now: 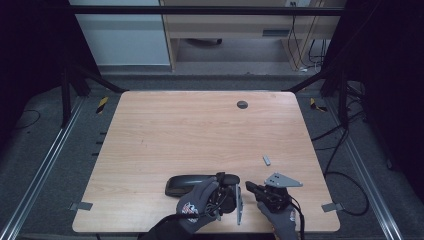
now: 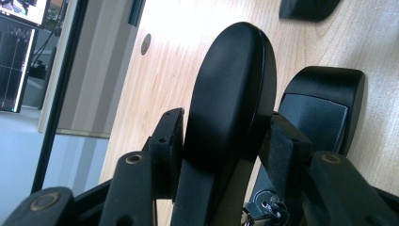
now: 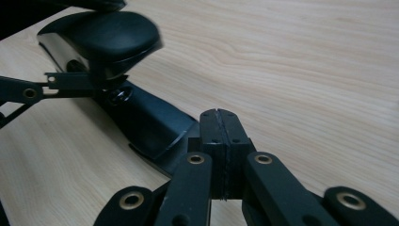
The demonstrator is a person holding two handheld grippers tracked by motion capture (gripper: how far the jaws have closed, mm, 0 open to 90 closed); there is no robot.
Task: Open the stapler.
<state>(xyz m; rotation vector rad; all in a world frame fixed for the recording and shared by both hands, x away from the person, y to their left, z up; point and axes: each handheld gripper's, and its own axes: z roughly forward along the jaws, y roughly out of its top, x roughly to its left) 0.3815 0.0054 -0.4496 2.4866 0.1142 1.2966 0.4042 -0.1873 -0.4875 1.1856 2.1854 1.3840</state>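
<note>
A black stapler (image 1: 187, 184) lies near the table's front edge. In the left gripper view its rounded top arm (image 2: 235, 84) is swung up from the base (image 2: 324, 110), and my left gripper (image 2: 226, 136) is shut on that arm. In the high view the left gripper (image 1: 227, 192) is at the stapler's right end. My right gripper (image 3: 220, 122) is shut with nothing between its pads, and hovers just in front of the stapler's base (image 3: 150, 127), below the lifted arm (image 3: 103, 37). In the high view the right gripper (image 1: 255, 189) is just right of the left one.
A small grey metal piece (image 1: 266, 160) lies on the wooden table (image 1: 200, 130) behind the right gripper. A round grommet (image 1: 242, 104) sits near the far edge. Cables trail on the floor at the right. A dark shape (image 2: 308, 8) is cut off by the left gripper view's top edge.
</note>
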